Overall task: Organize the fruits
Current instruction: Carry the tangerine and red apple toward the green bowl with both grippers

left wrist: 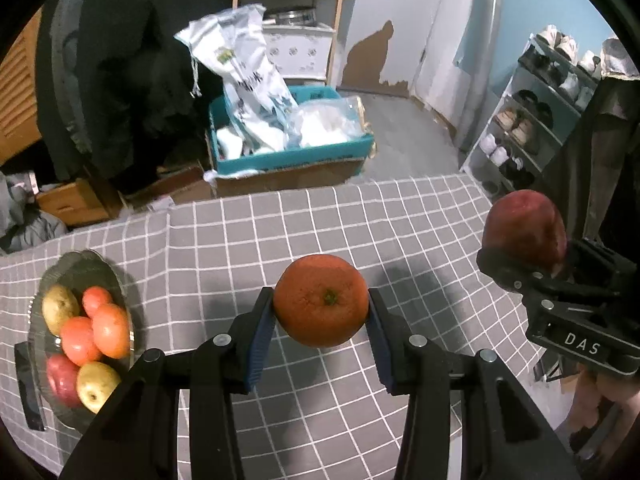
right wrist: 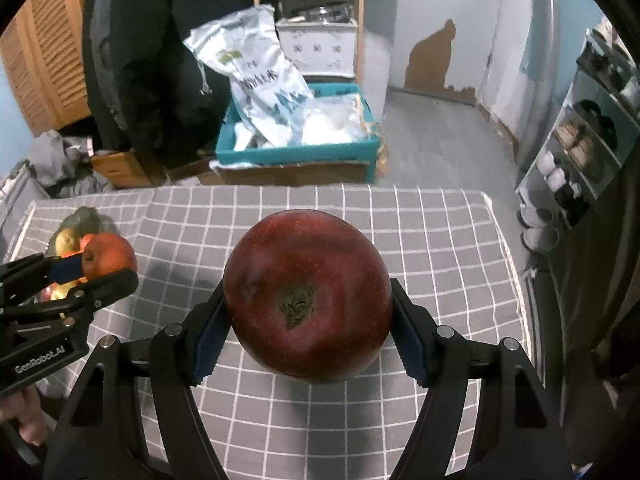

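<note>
My left gripper (left wrist: 321, 312) is shut on an orange (left wrist: 321, 300) and holds it above the grey checked tablecloth (left wrist: 224, 240). My right gripper (right wrist: 308, 332) is shut on a dark red apple (right wrist: 307, 296), also held above the cloth. The apple shows at the right of the left wrist view (left wrist: 524, 228), and the orange at the left of the right wrist view (right wrist: 109, 261). A glass bowl (left wrist: 76, 268) at the table's left holds several fruits: oranges, yellow pears and a red apple. The bowl is partly hidden behind the left gripper in the right wrist view (right wrist: 86, 216).
Beyond the table's far edge a teal box (left wrist: 292, 156) with white bags sits on the floor. A shoe rack (left wrist: 532, 112) stands at the right. A dark coat (left wrist: 132, 60) hangs at the back left. A black flat object (left wrist: 28, 388) lies left of the bowl.
</note>
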`<state>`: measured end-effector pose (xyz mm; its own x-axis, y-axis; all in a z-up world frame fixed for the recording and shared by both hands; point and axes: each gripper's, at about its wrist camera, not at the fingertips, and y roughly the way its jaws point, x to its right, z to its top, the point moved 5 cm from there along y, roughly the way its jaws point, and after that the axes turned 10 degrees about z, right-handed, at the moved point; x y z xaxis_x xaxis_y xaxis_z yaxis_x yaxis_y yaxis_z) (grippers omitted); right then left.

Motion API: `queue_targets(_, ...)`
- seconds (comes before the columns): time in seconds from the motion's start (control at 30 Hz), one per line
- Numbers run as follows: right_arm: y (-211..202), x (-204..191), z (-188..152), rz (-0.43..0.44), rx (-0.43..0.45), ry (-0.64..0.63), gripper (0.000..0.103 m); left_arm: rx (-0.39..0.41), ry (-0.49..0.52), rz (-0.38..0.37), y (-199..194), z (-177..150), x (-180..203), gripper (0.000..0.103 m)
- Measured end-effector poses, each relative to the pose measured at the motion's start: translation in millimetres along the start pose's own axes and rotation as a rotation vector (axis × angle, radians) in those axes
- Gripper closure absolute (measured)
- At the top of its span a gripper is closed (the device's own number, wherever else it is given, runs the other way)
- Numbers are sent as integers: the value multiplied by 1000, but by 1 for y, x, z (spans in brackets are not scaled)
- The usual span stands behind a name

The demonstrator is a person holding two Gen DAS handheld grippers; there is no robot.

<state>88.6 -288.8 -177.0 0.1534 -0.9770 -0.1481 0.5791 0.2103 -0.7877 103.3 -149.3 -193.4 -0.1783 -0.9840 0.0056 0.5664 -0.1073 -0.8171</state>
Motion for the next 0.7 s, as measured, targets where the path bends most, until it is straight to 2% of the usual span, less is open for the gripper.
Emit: queue_targets(0.7, -23, -62, 35, 43, 82, -97, 30, 112, -57, 40, -49, 12, -54, 58)
